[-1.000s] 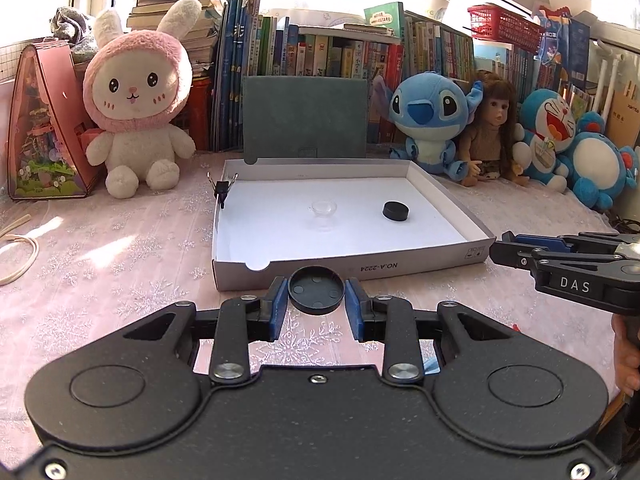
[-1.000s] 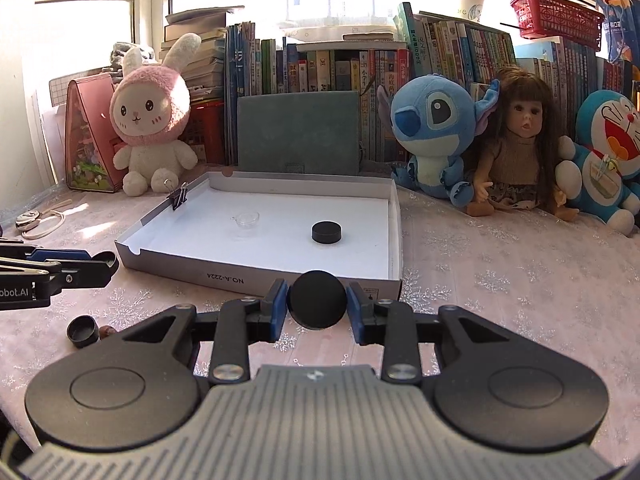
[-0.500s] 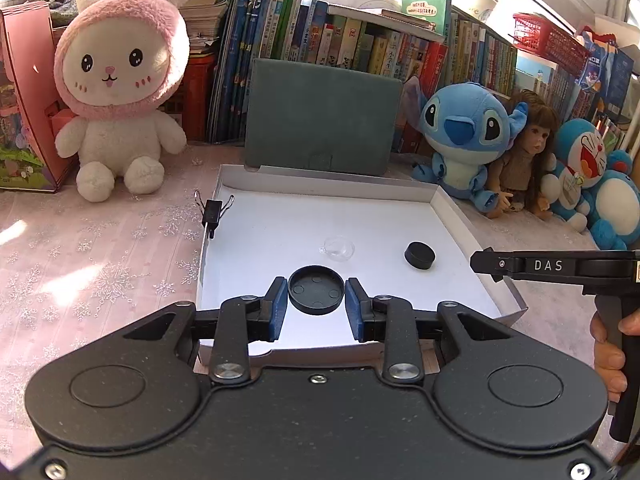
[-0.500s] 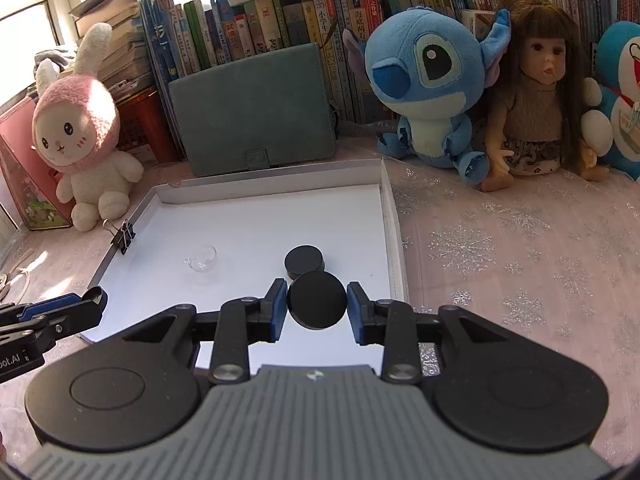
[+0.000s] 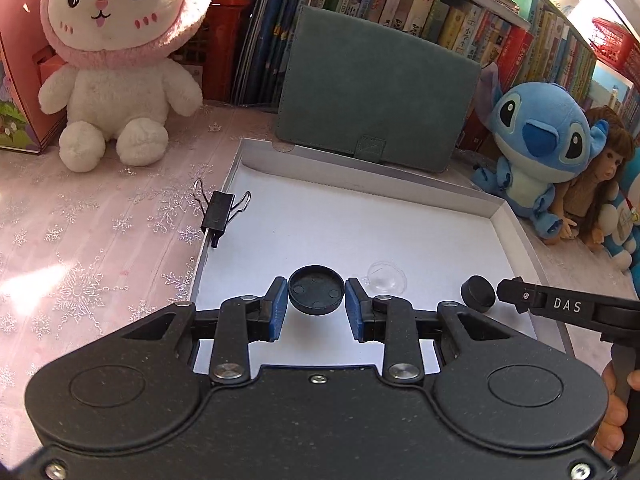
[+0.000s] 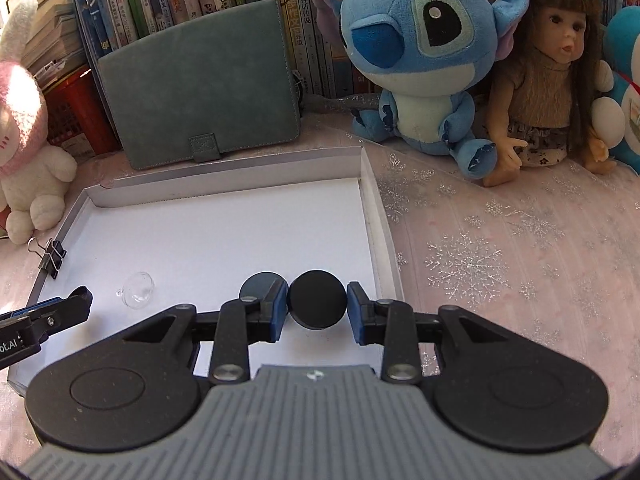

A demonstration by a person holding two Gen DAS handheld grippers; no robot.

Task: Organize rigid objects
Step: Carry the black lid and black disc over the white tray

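Two hand-held grippers hover over a shallow white cardboard tray point(image 5: 516, 216) that sits on a pink tabletop point(image 5: 80, 240) patterned with snowflakes.

The left hand-held gripper point(image 5: 316, 304) is clenched on a round black plastic lid point(image 5: 316, 290), held by its rim between the blue pads, hollow side up. Directly below it is the near left part of the white tray floor. A black binder clip point(image 5: 218, 216) is clipped on the tray's left wall, further away.

The right hand-held gripper point(image 6: 317, 306) is clenched on a flat black disc-shaped cap point(image 6: 317, 299), gripped edge to edge. It hangs over the near right part of the tray. Immediately to its left, and partly hidden behind the left finger, a second black round cap point(image 6: 260, 285) lies on the tray floor; in the left wrist view this resting cap point(image 5: 478, 293) sits just off the right gripper's tip.

A small clear glass dome point(image 6: 138, 290) lies on the tray floor between the two grippers, a little beyond both.

Being round, neither held piece has a long axis to line up. Both appear ready to be set straight down. The right gripper is the nearer one to the resting cap, so its piece would likely land beside it; the left finger seems close enough to nudge that cap.
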